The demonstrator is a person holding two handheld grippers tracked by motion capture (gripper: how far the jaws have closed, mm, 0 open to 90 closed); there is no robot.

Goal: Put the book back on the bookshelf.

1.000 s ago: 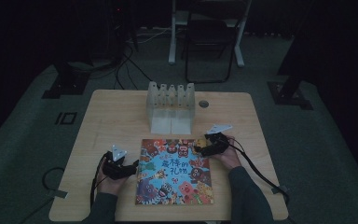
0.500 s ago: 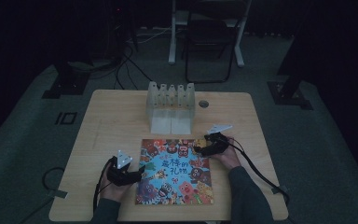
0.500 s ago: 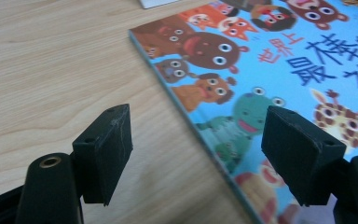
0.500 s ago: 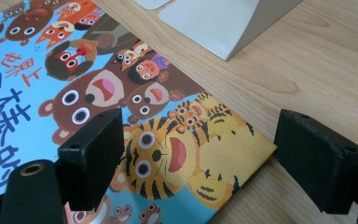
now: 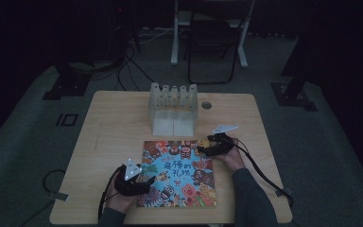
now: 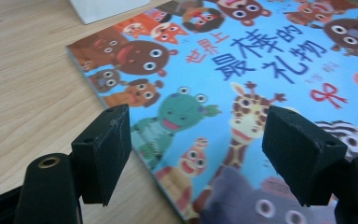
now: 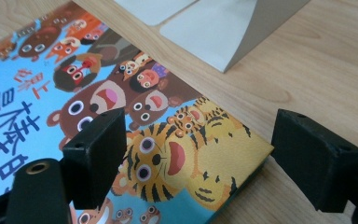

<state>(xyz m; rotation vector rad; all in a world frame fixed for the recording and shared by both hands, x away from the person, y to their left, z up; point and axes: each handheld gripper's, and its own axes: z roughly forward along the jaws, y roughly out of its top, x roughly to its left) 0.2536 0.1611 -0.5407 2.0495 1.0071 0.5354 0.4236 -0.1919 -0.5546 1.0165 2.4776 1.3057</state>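
Note:
A picture book (image 5: 179,174) with cartoon animals on a blue cover lies flat on the wooden table (image 5: 113,142), near its front edge. My left gripper (image 5: 144,182) is open at the book's left edge, its jaws spread low over the cover (image 6: 242,79) with nothing between them. My right gripper (image 5: 202,146) is open at the book's far right corner, where a tiger is drawn (image 7: 177,158). Its jaws straddle that corner without gripping it.
A white slotted rack (image 5: 172,108) stands upright behind the book at the table's middle; its base (image 7: 223,28) lies just beyond the right gripper. A small round grommet (image 5: 206,105) sits right of it. Cables trail off both sides; chairs and stands are on the dark floor behind.
My left gripper has moved right and nearer the front edge, onto the book's left side. The right gripper has stayed at the far right corner.

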